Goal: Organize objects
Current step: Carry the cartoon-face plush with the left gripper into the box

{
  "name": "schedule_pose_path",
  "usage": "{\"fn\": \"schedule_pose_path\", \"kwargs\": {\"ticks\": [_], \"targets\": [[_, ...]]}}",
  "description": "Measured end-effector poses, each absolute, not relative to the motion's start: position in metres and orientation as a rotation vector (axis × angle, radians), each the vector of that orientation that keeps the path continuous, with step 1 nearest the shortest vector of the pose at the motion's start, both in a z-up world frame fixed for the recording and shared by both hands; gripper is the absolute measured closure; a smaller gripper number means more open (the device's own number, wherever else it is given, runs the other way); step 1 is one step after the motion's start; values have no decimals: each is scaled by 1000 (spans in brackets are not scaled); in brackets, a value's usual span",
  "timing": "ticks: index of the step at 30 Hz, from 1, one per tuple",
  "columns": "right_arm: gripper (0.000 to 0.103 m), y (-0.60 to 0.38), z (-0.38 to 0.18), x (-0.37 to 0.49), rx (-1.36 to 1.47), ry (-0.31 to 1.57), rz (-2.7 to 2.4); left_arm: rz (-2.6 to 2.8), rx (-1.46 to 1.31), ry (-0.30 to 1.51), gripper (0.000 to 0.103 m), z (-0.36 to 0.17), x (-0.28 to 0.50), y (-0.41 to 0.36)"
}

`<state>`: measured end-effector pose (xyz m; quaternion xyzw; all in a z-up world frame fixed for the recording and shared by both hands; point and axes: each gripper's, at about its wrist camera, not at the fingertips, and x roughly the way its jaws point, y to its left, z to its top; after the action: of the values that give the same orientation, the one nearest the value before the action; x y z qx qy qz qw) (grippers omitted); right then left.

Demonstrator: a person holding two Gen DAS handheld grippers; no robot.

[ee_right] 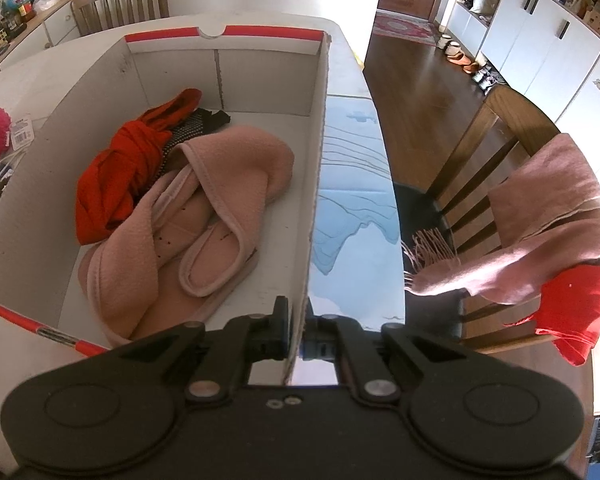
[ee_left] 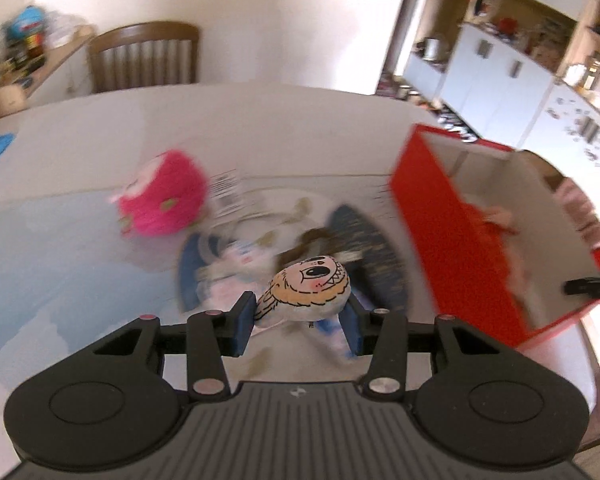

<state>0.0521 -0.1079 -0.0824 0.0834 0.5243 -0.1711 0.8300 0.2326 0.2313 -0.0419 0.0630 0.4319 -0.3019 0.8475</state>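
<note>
White walls, wooden floor (ee_right: 412, 72), white cabinets (ee_right: 540, 40), wooden chair (ee_left: 144, 58).

We are seeing a white table (ee_left: 260, 120) carrying a red box (ee_left: 452, 240) at right, a pink plush (ee_left: 160, 196) at left, blurred clutter (ee_left: 260, 236) lying between.

Motion blur is smearing the pink fuzzy toy (ee_left: 162, 196) and the pile of small items (ee_left: 260, 248) on the worktop (ee_left: 80, 128), leaving them unreadable. The red box (ee_left: 452, 240) is running out past the right edge. The pink garment (ee_right: 204, 216) is covering part of the red cloth (ee_right: 120, 176).
</note>
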Motion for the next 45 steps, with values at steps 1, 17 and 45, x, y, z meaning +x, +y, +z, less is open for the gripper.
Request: {"fn": "schedule_pose_path", "kwargs": {"ticks": [1, 17, 45], "targets": [[99, -108, -82, 52, 175, 1112, -361, -657, 139, 906, 60, -38, 230, 225], [97, -110, -80, 50, 184, 1101, -316, -937, 239, 864, 59, -13, 199, 104], [96, -120, -83, 49, 177, 1108, -261, -1113, 510, 997, 59, -70, 185, -56]]}}
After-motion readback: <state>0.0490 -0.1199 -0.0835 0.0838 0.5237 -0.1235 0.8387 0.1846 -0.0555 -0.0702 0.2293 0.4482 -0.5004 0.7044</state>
